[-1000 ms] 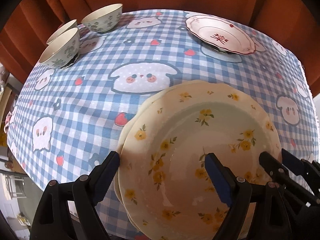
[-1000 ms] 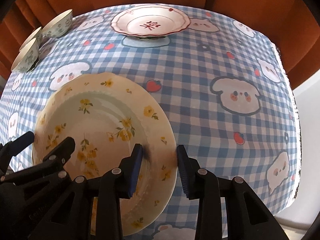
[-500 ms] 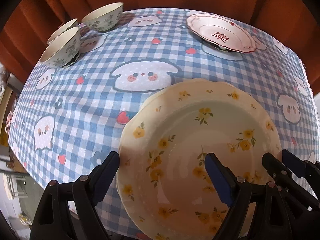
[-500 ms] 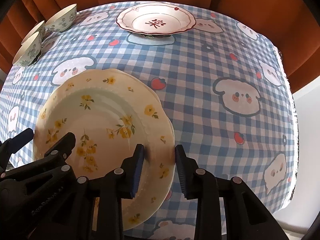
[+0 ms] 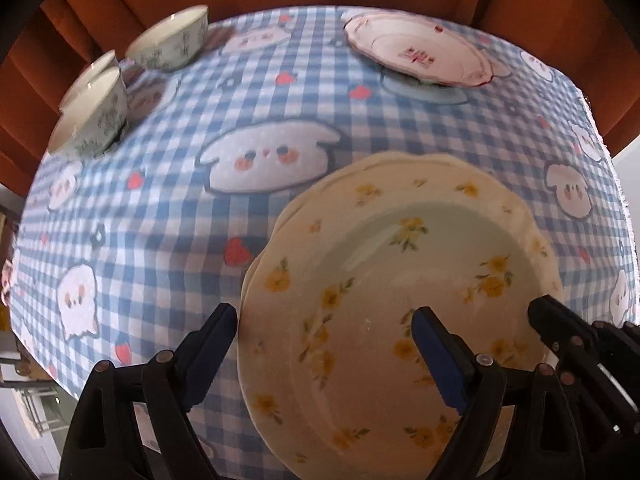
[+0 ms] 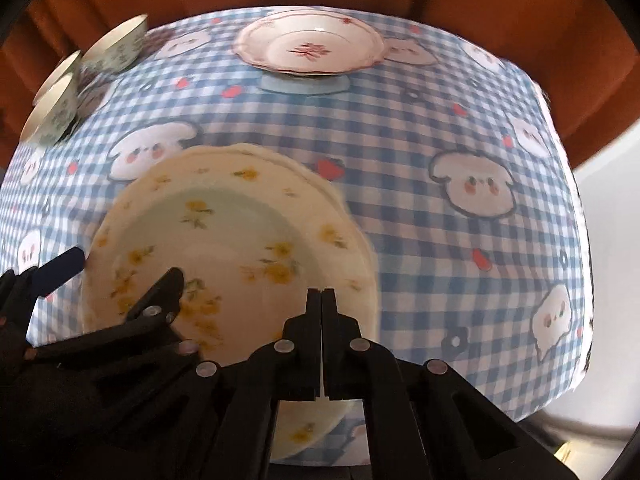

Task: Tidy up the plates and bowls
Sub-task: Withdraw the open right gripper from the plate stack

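Observation:
A cream plate with yellow flowers (image 5: pixel 400 260) lies on a second matching plate whose rim (image 5: pixel 280 216) peeks out at the upper left. My left gripper (image 5: pixel 324 320) is open wide across the top plate's left rim, one finger outside it and one over the well, neither pressing. In the right wrist view my right gripper (image 6: pixel 322 292) has its jaws shut together over the right rim of the flowered plate (image 6: pixel 224 240), and I see no rim between the pads. The left gripper (image 6: pixel 120 270) shows there at the plate's left side.
A white plate with a red pattern (image 6: pixel 308 46) sits at the far side of the blue checked tablecloth (image 6: pixel 440 120). Three green-patterned bowls (image 5: pixel 172 44) stand at the far left, two of them nested. The table edge (image 6: pixel 576 240) drops off at the right. Orange fabric hangs behind.
The right gripper's jaws, earlier apart astride the plate's right rim, have closed together. The top plate looks shifted slightly right and blurred. The left gripper stays open in place.

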